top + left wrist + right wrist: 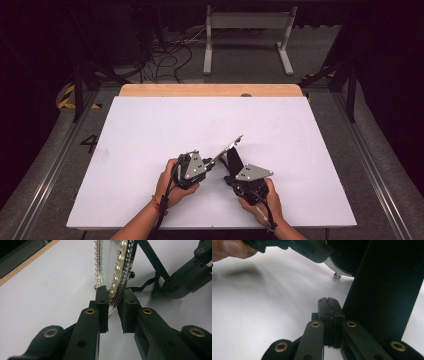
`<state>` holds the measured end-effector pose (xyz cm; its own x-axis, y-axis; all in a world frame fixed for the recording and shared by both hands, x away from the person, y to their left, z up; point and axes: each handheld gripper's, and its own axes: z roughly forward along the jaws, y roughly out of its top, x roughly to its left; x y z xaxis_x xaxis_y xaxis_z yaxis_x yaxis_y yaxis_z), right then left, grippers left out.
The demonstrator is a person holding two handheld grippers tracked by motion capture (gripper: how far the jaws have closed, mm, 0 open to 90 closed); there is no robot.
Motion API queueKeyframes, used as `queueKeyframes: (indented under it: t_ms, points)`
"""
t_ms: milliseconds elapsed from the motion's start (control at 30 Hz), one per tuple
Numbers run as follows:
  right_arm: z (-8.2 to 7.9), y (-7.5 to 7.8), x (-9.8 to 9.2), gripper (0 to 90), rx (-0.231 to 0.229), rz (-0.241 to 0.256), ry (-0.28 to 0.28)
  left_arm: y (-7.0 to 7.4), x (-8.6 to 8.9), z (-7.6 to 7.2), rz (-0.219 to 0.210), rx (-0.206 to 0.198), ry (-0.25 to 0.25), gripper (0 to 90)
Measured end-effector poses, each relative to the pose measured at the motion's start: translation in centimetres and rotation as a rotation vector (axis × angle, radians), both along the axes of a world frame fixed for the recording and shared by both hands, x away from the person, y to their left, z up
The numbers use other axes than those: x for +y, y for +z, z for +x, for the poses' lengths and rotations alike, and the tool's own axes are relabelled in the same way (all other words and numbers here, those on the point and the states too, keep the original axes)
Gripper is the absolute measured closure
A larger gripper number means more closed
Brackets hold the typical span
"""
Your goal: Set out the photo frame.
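Observation:
A small mirror (228, 147) with a rim of pearls and rhinestones (120, 275) stands tilted on the white table, propped by its black back stand (234, 159). My left gripper (115, 306) is shut on the lower edge of the rim, one jaw on each face. My right gripper (328, 302) is shut with its jaws pressed flat together, low on the table just left of the broad black stand (384, 295). I see nothing thick between its jaws. A thin black ribbon (147, 283) links the stand to the mirror's back.
The white table top (150, 130) has a wooden strip (210, 90) along its far edge. Beyond it are a grey metal frame (247, 35) and cables on the floor. The left hand's fingers (229, 248) are close by the right gripper.

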<state>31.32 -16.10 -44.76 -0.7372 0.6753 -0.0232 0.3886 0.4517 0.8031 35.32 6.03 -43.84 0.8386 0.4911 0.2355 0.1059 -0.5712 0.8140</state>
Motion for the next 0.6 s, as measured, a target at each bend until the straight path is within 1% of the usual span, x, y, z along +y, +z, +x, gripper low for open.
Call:
queueKeyframes:
  t_ms: [167, 300, 400, 600]
  points:
    - [0.0, 0.0, -0.1, 90.0, 0.001, -0.008, -0.012, 0.0, -0.2, -0.2, 0.006, -0.004, 0.004, 79.1]
    - [0.3, 0.0, -0.7, 90.0, 0.007, -0.006, -0.026, 0.0, -0.5, -0.3, 0.006, -0.006, 0.003, 78.8]
    - [0.5, 0.0, -1.0, 90.0, 0.012, 0.002, -0.028, 0.0, -0.6, -0.3, 0.001, -0.004, 0.005, 78.6]
    - [0.6, 0.1, -1.4, 90.0, 0.016, 0.003, -0.035, 0.0, -0.9, -0.6, 0.005, -0.002, 0.005, 78.1]
